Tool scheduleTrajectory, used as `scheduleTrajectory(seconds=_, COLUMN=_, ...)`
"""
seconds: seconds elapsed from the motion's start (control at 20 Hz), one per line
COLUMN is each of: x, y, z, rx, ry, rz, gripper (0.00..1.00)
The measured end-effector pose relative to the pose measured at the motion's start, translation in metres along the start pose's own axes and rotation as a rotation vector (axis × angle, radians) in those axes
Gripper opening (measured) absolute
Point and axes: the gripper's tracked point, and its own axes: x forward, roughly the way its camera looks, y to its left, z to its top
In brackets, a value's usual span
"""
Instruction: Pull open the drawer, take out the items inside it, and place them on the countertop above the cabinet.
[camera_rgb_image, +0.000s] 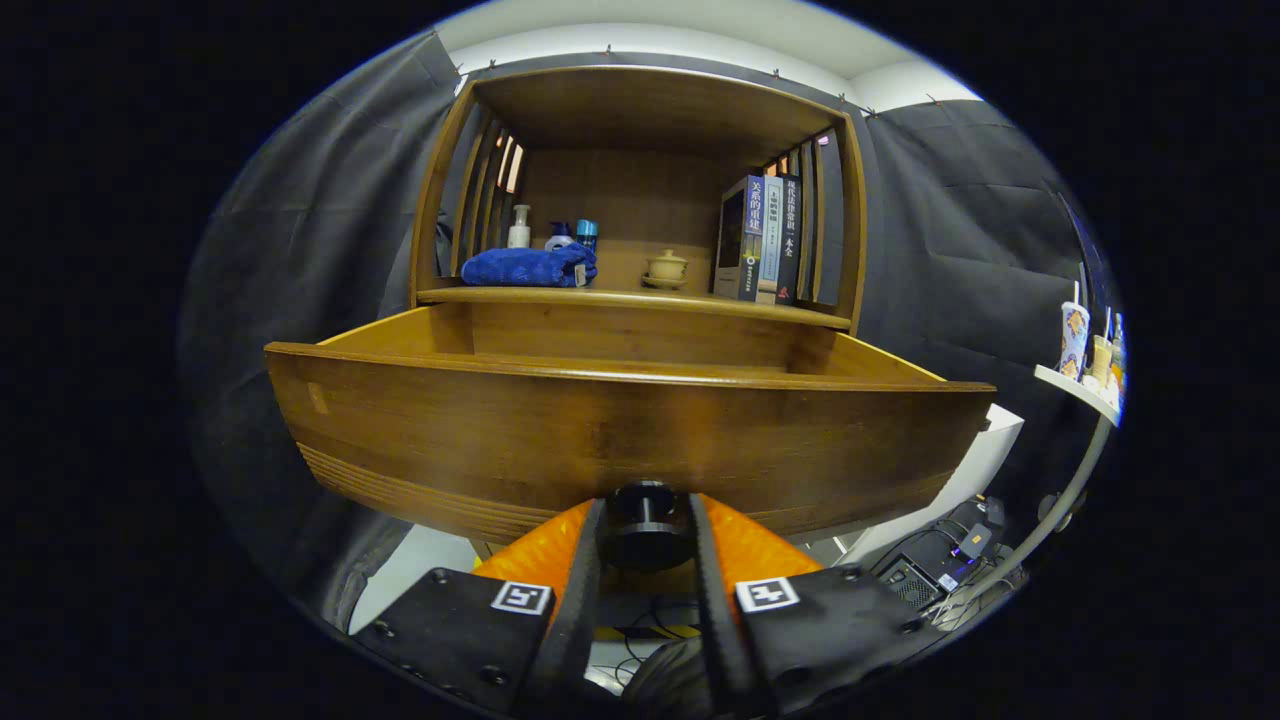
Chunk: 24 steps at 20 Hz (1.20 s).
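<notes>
My jaws (645, 535) are clenched on the dark round knob (643, 520) of the drawer (560, 430), one finger pressed against each side of it. The knob sits at the lower middle of the drawer's wooden front, which stands broad just ahead of me, with grooved lines along its bottom edge.

The drawer is pulled well out of the cabinet (850, 240). From this low angle I see its side walls and the back of its inside, but the floor of it is hidden behind the front panel, so I cannot tell what lies in it.

Beyond and above the drawer runs the tabletop (690, 298) of the cabinet, inside an open wooden niche. On it, to my left, lies a folded blue towel (528, 267), with a white pump bottle (519, 227), and what look like two more small bottles, one with a blue cap (587, 233), just behind it. Near the middle sits a small pale lidded cup (666, 267) on a saucer. To my right a row of books (762, 240) stands upright against the niche's slatted side.

Well off to the right, a white shelf (1075, 385) carries a few cups.
</notes>
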Motion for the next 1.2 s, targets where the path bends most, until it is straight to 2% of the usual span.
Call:
scheduleTrajectory(seconds=0.2, x=-0.014, y=0.007, z=0.008, rx=0.024, ry=-0.028, rz=0.014, gripper=0.99)
scheduleTrajectory(seconds=0.3, x=-0.03, y=0.017, z=0.038, rx=0.041, ry=-0.109, rz=0.049, gripper=0.98)
scheduleTrajectory(seconds=0.45, x=-0.064, y=0.025, z=0.124, rx=0.06, ry=-0.243, rz=0.076, gripper=0.98)
scheduleTrajectory(seconds=0.5, x=-0.063, y=0.027, z=0.151, rx=0.063, ry=-0.246, rz=0.077, gripper=0.98)
scheduleTrajectory(seconds=0.7, x=-0.006, y=0.003, z=0.217, rx=0.007, ry=-0.095, rz=-0.056, gripper=0.98)
scheduleTrajectory(seconds=0.8, x=0.032, y=-0.002, z=0.223, rx=0.011, ry=0.039, rz=-0.086, gripper=0.98)
scheduleTrajectory(seconds=0.9, x=0.075, y=-0.005, z=0.209, rx=0.008, ry=0.179, rz=-0.087, gripper=0.98)
scheduleTrajectory(seconds=1.0, x=0.104, y=0.001, z=0.173, rx=0.018, ry=0.361, rz=-0.078, gripper=0.98)
scheduleTrajectory(seconds=1.1, x=0.113, y=0.004, z=0.123, rx=-0.016, ry=0.554, rz=-0.071, gripper=0.99)
scheduleTrajectory(seconds=1.2, x=0.125, y=0.009, z=0.097, rx=-0.032, ry=0.653, rz=-0.039, gripper=0.99)
